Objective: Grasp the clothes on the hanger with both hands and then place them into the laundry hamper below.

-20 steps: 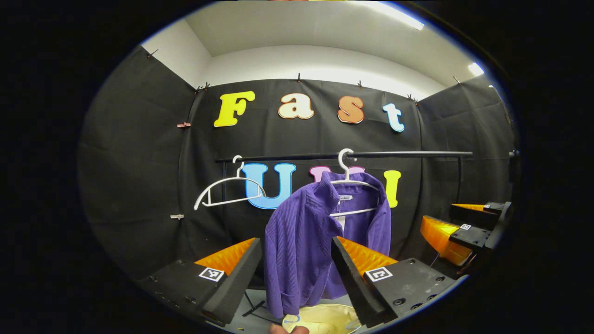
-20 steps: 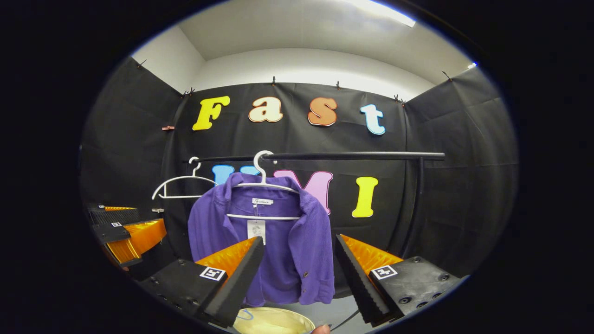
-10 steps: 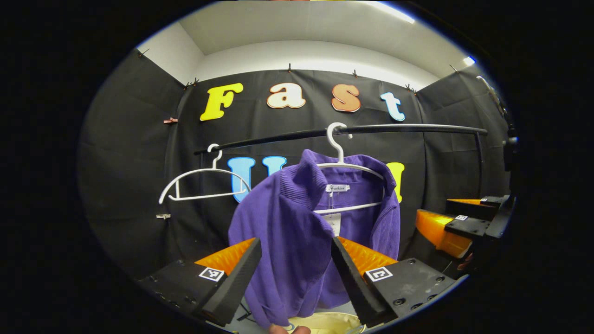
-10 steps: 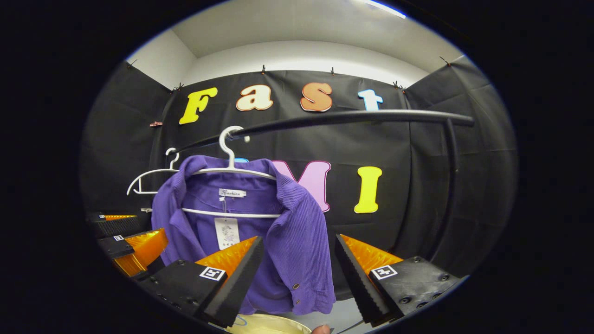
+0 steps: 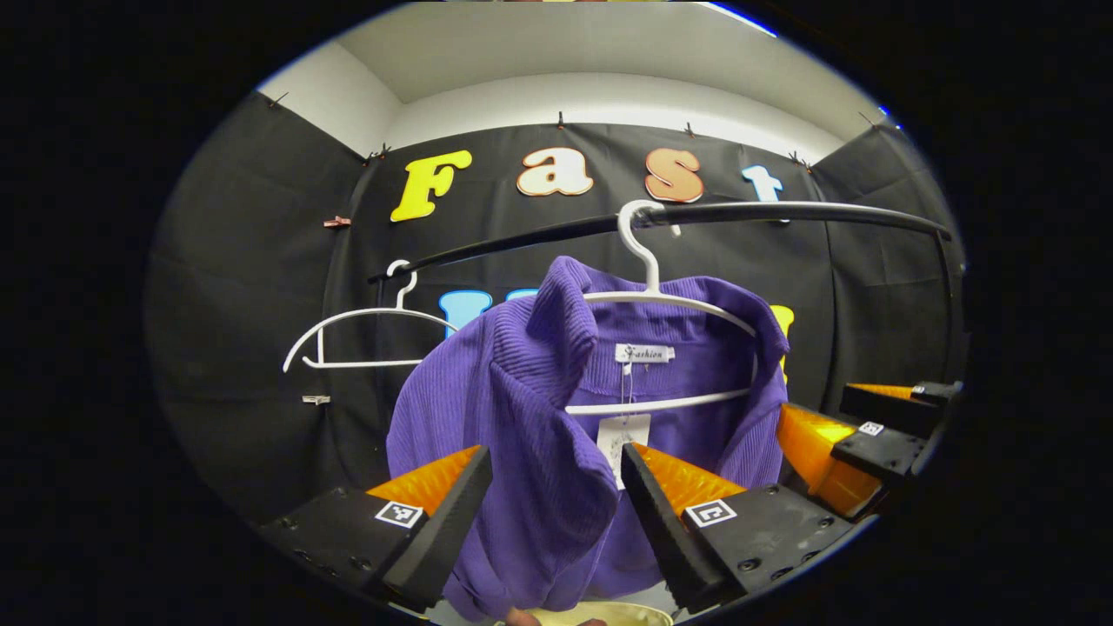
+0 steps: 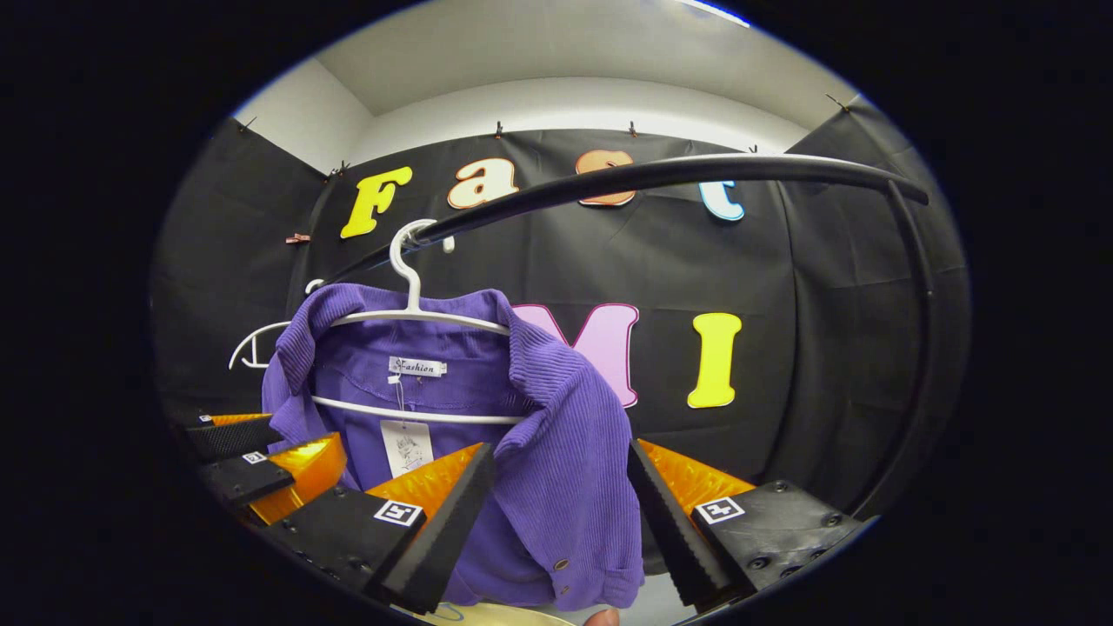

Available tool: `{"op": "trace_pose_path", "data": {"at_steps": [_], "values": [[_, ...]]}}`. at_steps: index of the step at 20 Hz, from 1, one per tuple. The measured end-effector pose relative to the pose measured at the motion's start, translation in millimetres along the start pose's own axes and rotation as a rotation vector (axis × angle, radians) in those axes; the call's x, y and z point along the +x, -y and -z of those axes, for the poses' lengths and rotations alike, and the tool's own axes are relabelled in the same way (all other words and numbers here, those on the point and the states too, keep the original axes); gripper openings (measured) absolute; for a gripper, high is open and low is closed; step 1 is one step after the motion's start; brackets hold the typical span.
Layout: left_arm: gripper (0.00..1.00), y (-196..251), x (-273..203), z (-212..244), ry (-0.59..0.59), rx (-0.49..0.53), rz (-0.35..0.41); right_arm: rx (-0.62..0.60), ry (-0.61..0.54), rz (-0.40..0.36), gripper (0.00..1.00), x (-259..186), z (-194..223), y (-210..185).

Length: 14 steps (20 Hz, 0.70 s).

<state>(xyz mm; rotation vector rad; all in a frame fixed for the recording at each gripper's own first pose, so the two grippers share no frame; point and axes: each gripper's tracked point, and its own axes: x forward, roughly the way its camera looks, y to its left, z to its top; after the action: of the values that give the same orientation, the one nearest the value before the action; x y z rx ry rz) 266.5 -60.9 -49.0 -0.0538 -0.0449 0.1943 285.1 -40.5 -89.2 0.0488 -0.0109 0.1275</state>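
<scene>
Left gripper view: the left tool (image 5: 556,487) stands spread wide, its two fingers flanking the near shoulder of a purple ribbed jacket (image 5: 530,417) without pressing on it. The jacket hangs on a white hanger (image 5: 648,300) hooked over a black rail (image 5: 783,213), and it looms larger and higher than half a second ago, the tool having closed in on it. A white paper tag (image 5: 619,439) dangles inside the collar, just beside the tool's right finger. A second, bare white hanger (image 5: 361,326) hangs farther left on the same rail. At the right edge the right tool (image 5: 856,435) reaches toward the jacket's far shoulder, nearer to the cloth than before. The pale rim of the laundry hamper (image 5: 609,616) peeks in below the jacket's hem.

Right gripper view: the right tool (image 6: 561,496) is likewise spread open, the jacket's (image 6: 556,452) shoulder and front panel hanging between its fingers, closer than in the earlier frame. The hanger's (image 6: 409,296) hook grips the rail (image 6: 661,174), which now arcs higher across the picture. The left tool (image 6: 261,456) shows at the lower left, against the jacket's other side. A sliver of the hamper (image 6: 487,616) lies beneath the hem.
</scene>
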Motion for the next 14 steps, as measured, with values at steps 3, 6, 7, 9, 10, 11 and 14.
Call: {"op": "trace_pose_path", "data": {"at_steps": [3,6,7,9,10,11,14], "values": [[0.85,-9,17,1,-0.009,-0.012,-0.018,0.006,0.008,-0.001,0.98,15,-3,-8],[0.48,-26,23,0,-0.012,-0.024,-0.049,0.001,0.015,0.0,0.98,30,-4,-21],[0.36,-33,23,3,-0.025,-0.028,-0.064,-0.003,0.009,0.006,0.96,37,0,-24],[0.11,-44,24,10,-0.062,-0.037,-0.078,0.007,-0.014,0.022,0.98,50,13,-28],[0.11,-48,24,12,-0.078,-0.047,-0.072,0.021,-0.024,0.028,0.98,59,17,-30],[0.11,-49,23,13,-0.085,-0.057,-0.064,0.042,-0.021,0.037,0.99,62,22,-31],[0.1,-53,23,11,-0.087,-0.043,-0.041,0.062,0.002,0.093,0.58,75,29,-25]]}}
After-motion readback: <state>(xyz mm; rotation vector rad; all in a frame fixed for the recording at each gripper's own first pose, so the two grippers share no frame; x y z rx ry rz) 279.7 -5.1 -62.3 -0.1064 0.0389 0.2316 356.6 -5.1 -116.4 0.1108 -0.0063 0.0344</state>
